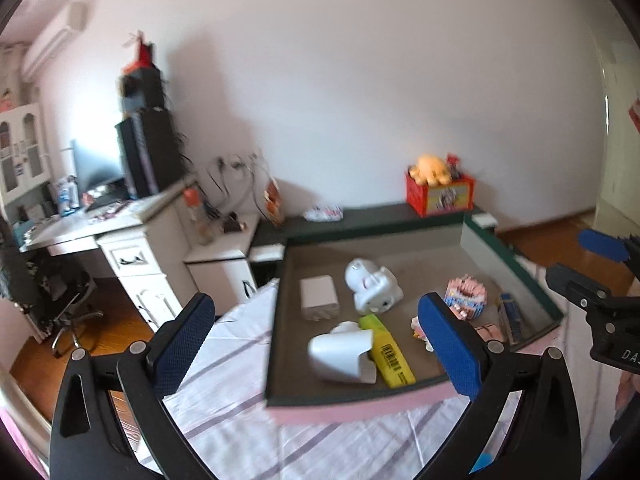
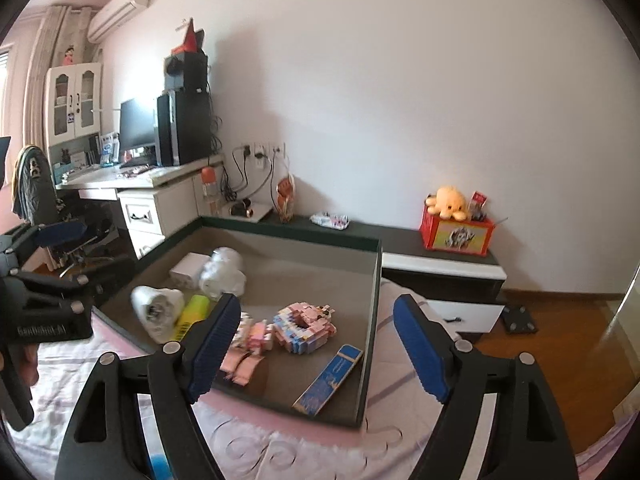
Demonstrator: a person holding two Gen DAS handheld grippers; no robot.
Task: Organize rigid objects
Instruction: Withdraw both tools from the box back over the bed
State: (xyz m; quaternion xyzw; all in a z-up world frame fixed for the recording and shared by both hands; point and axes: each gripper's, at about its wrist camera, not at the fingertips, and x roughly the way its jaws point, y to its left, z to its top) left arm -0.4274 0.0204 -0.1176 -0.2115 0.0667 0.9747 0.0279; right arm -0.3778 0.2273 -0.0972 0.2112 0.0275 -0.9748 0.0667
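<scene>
Six things lie in the shallow tray (image 1: 516,256) in the left wrist view, though the left gripper (image 1: 316,344), spread and empty, hides part of the pink block toy (image 1: 466,296). In the right wrist view, one blue box (image 2: 330,380) lies near the tray's right wall; the right gripper (image 2: 316,352) gapes empty, and the white items are blurred.

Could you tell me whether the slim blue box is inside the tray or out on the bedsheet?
Inside. The blue box lies flat on the tray floor in the near right corner, beside the pink brick model.
</scene>
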